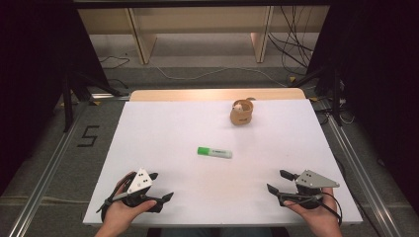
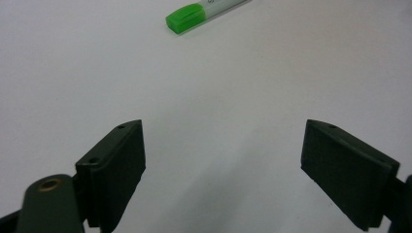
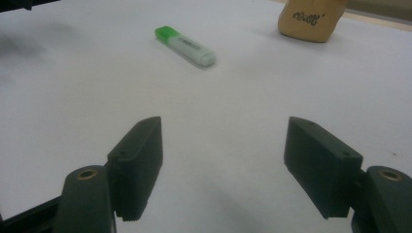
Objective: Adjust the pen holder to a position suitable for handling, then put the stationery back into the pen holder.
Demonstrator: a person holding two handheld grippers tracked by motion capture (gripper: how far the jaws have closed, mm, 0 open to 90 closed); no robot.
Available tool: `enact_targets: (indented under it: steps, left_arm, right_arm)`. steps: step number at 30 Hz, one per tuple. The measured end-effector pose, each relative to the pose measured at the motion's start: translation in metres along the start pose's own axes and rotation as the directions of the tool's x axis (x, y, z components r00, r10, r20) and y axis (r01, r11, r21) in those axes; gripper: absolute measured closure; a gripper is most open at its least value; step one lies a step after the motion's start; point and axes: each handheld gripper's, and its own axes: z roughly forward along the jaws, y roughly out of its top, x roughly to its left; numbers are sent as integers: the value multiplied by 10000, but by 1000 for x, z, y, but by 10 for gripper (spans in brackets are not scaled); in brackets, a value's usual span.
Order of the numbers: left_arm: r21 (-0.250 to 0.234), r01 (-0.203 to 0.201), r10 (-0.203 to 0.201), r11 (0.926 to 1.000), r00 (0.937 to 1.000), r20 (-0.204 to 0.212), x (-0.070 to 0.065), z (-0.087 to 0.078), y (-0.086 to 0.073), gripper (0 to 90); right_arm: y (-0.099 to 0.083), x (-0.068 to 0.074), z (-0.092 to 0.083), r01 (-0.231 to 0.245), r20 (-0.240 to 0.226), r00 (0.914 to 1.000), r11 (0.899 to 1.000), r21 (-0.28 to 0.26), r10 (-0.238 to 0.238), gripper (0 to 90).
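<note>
A green and white highlighter point(image 1: 214, 152) lies on its side near the middle of the white table point(image 1: 163, 128). It also lies ahead of the jaws in the left gripper view point(image 2: 192, 14) and the right gripper view point(image 3: 185, 45). A tan cup-like holder point(image 1: 241, 112) stands at the back of the table, its base seen far off point(image 3: 311, 19). My left gripper point(image 1: 162, 186) rests near the front left edge, open and empty point(image 2: 223, 155). My right gripper point(image 1: 277, 180) rests near the front right edge, open and empty point(image 3: 223, 160).
A wooden strip point(image 1: 207, 95) runs along the table's far edge. Beyond it stand wooden shelf legs point(image 1: 143, 44) and loose cables point(image 1: 291, 49) on the floor. A "5" mark point(image 1: 88, 136) is taped on the floor at left. Metal rails point(image 1: 47, 168) flank the table.
</note>
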Motion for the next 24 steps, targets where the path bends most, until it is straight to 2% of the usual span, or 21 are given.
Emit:
enact_targets:
  steps: [6, 13, 18, 21, 24]
  left_arm:
    - [17, -81, 81, 10000, 10000, 2, 1, -1, -1, 161]
    - [67, -78, 78, 9999, 9999, -71, 0, 0, 0, 161]
    - [-143, 44, -46, 9999, 9999, -146, 0, -1, 1, 160]
    - [-241, 78, -83, 9997, 9998, -201, 0, -1, 1, 160]
    - [-333, 166, -172, 9993, 9997, -163, -1, 0, 2, 162]
  right_arm:
    - [1, -2, 1, -88, 50, 9999, 10000, 14, 88, 310]
    - [1, -2, 0, 18, 121, 9999, 10000, 7, -18, 310]
    - [3, -2, 1, 87, 134, 9999, 9998, -183, -85, 318]
    - [5, -2, 4, 85, 38, 10000, 9996, -279, -84, 356]
    - [10, -1, 9, 193, 26, 9998, 9995, -240, -193, 470]
